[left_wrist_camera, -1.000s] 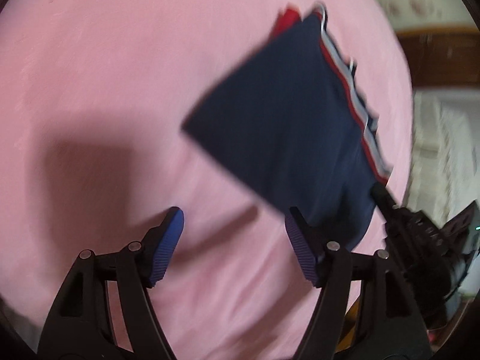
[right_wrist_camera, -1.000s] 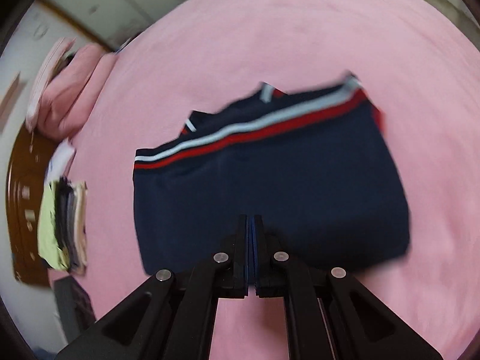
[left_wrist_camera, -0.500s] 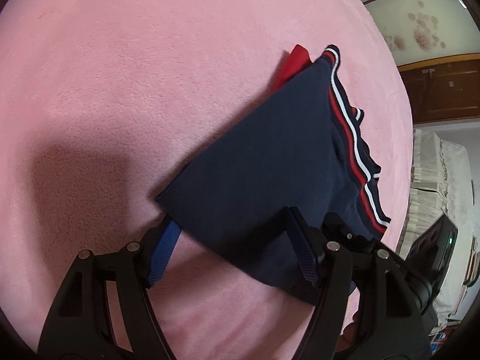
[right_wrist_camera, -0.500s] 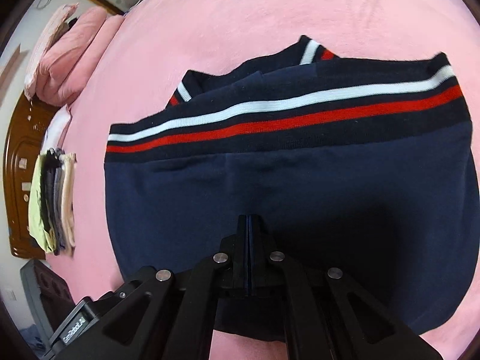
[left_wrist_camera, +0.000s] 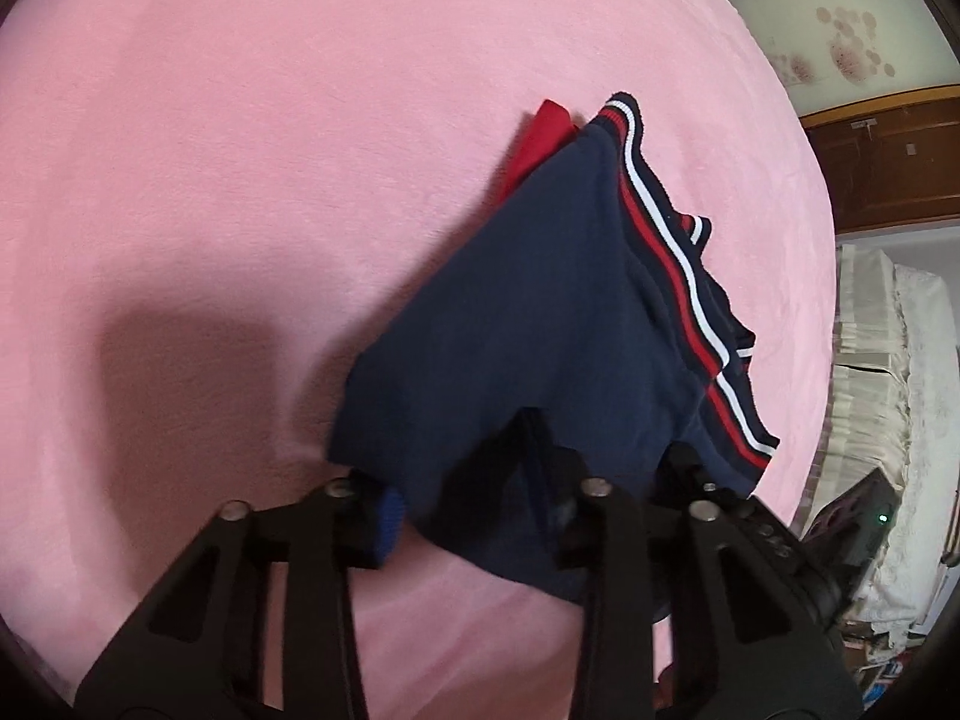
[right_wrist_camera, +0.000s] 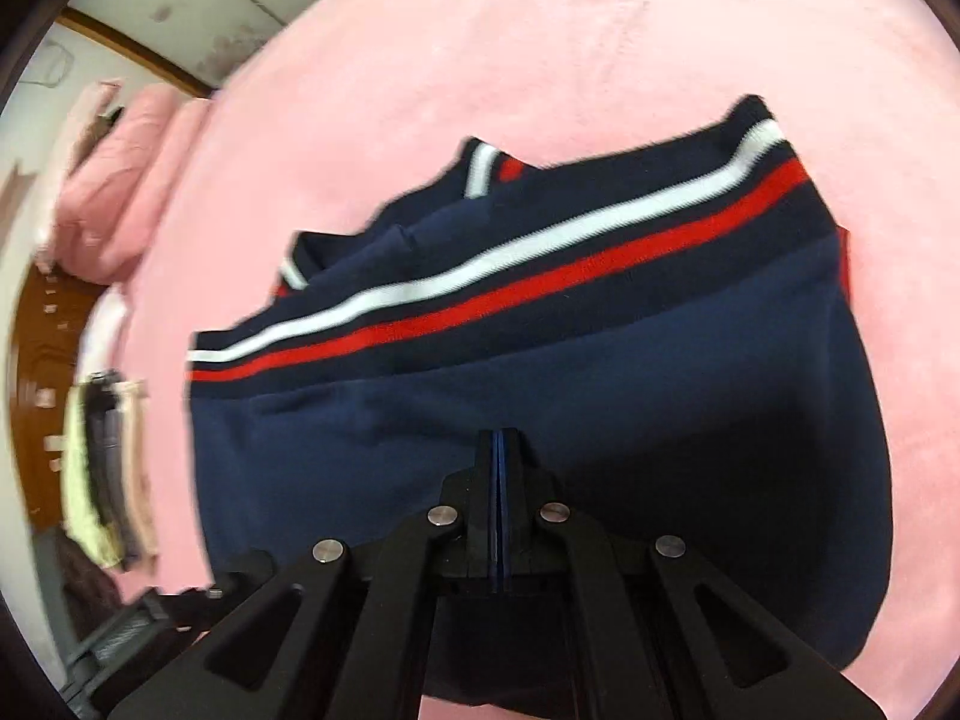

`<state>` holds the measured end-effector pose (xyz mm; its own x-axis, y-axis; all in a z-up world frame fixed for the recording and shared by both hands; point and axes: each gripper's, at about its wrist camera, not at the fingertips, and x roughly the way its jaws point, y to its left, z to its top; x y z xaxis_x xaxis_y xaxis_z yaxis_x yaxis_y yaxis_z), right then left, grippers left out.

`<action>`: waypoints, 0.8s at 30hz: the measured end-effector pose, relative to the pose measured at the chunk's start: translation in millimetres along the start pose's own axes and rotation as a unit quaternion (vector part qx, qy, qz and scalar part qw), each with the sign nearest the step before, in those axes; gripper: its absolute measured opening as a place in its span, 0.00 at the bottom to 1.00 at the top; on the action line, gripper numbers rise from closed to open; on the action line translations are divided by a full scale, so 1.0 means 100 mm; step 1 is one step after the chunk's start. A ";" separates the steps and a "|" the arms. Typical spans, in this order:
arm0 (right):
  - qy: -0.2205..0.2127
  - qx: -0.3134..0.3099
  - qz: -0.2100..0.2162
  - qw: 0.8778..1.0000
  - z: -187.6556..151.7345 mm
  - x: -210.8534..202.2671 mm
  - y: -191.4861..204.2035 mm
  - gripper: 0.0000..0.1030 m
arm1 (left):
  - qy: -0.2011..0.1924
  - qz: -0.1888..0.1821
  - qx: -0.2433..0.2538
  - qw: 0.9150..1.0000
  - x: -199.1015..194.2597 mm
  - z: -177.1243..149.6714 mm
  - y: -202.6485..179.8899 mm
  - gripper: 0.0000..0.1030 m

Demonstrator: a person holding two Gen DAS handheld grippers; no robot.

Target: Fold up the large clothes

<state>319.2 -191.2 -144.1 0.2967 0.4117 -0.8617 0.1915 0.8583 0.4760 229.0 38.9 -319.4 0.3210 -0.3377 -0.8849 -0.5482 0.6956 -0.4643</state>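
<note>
A folded navy garment (left_wrist_camera: 540, 324) with a red and white striped band (right_wrist_camera: 540, 276) rests on the pink bed cover (left_wrist_camera: 270, 150). A red part (left_wrist_camera: 540, 138) sticks out at its far end. My left gripper (left_wrist_camera: 462, 498) is at the near corner and its jaws are closing. The cloth is bunched between them, and one blue pad (left_wrist_camera: 387, 516) shows under the edge. My right gripper (right_wrist_camera: 499, 438) is shut at the near edge of the same garment, its tips against the cloth. In the left wrist view its body (left_wrist_camera: 720, 504) shows just right of mine, with its tips hidden by fabric.
A stack of folded clothes (right_wrist_camera: 102, 480) lies at the bed's left side beside a wooden headboard (right_wrist_camera: 36, 390), with pink pillows (right_wrist_camera: 120, 180) behind it. In the left wrist view, a wooden cabinet (left_wrist_camera: 888, 156) and white covered furniture (left_wrist_camera: 888, 390) stand beyond the bed's right edge.
The garment came down from the air onto the bed. My left jaws slid around its near corner and narrowed onto the cloth. The right gripper stayed shut and sank closer to the garment.
</note>
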 end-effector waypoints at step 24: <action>0.049 0.028 0.112 0.992 0.05 -0.17 -0.39 0.00 | -0.075 0.051 0.442 0.892 -0.57 -1.19 -1.58 0.04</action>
<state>310.9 -233.4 -147.0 0.2453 0.6207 -0.7447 0.1843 0.7243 0.6644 205.4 -127.3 -200.3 0.4410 -0.2020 -0.8745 0.2216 0.9687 -0.1120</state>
